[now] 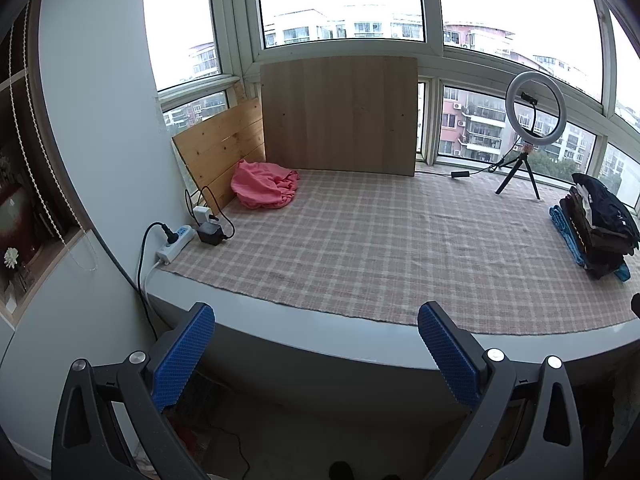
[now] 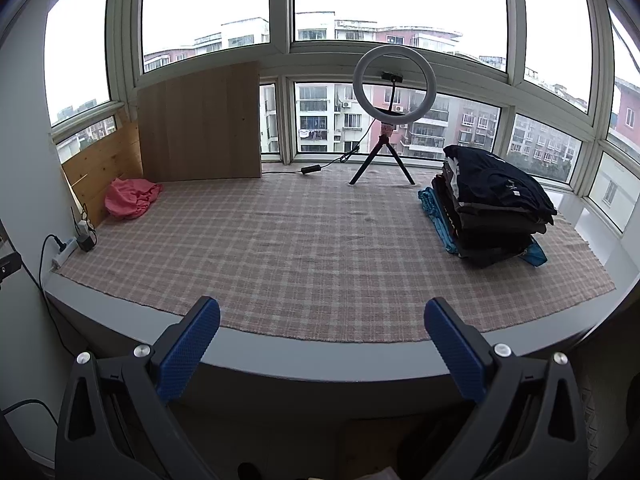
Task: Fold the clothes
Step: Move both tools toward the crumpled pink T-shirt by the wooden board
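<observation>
Both my left gripper (image 1: 316,312) and right gripper (image 2: 322,308) stood wide and empty. The pink garment (image 1: 264,190) lay crumpled in the far left corner of the checked cloth (image 1: 380,248). I judged I should reach there first, then spread it flat before folding.

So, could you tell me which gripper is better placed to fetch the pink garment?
Probably the left gripper: the pink garment looks nearer in its view than in the right's. Both it and the right gripper are open and empty.
</observation>
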`<state>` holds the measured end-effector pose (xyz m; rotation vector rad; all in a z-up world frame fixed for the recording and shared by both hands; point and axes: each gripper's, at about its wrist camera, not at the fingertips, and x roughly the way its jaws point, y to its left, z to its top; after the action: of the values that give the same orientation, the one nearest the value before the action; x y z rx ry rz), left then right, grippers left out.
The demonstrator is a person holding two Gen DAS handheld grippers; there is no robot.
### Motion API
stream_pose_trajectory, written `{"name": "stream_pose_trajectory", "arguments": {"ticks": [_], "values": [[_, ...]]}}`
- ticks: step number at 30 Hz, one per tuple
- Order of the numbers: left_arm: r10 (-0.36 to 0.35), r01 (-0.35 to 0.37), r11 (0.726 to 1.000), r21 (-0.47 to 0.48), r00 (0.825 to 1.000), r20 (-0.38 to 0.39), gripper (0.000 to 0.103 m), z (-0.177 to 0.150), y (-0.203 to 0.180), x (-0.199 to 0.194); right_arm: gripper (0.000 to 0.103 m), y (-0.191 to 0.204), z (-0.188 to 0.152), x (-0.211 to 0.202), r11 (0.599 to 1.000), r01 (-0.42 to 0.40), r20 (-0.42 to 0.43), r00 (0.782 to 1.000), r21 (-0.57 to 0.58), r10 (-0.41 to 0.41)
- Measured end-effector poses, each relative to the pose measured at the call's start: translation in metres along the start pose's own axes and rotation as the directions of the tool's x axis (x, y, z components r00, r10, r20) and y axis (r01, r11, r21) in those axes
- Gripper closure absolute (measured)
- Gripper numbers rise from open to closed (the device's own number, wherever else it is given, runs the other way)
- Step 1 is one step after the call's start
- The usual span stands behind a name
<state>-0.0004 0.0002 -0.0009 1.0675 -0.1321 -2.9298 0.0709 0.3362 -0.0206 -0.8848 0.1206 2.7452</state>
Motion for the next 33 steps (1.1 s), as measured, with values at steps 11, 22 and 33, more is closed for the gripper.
{"name": "stream_pose_trajectory", "arguments": {"ticks": [11, 22, 33], "values": [[-0.034, 0.033, 0.999, -0.022, 0.999, -0.019, 0.001, 0.0, 0.005, 0.008, 0.0, 0.008, 0.009, 0.012, 1.0, -0.016, -0.028, 0.999, 0.005, 0.016], [-0.007, 0.007, 1.0, -0.022, 1.0, -0.004, 0.001, -0.002, -0.004, 0.011, 0.0, 0.012, 0.009, 0.031, 0.995, -0.096, -0.029, 0.995, -0.03, 0.095], [0.05, -0.054, 0.997, -0.063, 0.997, -0.064, 0.001, 0.009, 0.018, 0.048, 0.0, 0.061, 0.028, 0.07, 0.974, -0.176, -0.009, 0.984, -0.143, 0.177]]}}
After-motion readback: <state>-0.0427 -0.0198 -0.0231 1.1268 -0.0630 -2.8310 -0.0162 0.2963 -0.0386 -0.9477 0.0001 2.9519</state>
